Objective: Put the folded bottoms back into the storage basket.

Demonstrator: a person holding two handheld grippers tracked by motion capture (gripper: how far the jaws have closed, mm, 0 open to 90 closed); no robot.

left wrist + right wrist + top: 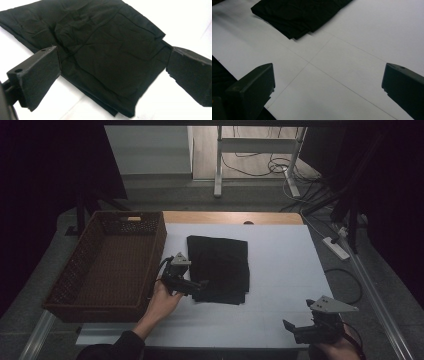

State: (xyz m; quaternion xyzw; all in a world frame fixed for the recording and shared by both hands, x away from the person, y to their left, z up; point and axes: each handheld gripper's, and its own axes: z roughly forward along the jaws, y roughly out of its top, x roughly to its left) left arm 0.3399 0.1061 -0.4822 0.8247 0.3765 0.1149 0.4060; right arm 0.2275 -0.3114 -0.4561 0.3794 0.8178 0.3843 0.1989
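Two claws spread | left claw [202,285] at folded black cloth [220,267] | right claw [289,326] apart

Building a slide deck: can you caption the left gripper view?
Open left gripper with its jaws spread wide over a folded black cloth on the white table.

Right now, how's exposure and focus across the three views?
High view: dim, surroundings nearly black, folded black cloth shows little detail. Left gripper view: white table cover blown out, cloth creases readable, left hand-held gripper slightly soft. Right gripper view: even grey light, right hand-held gripper blurred.
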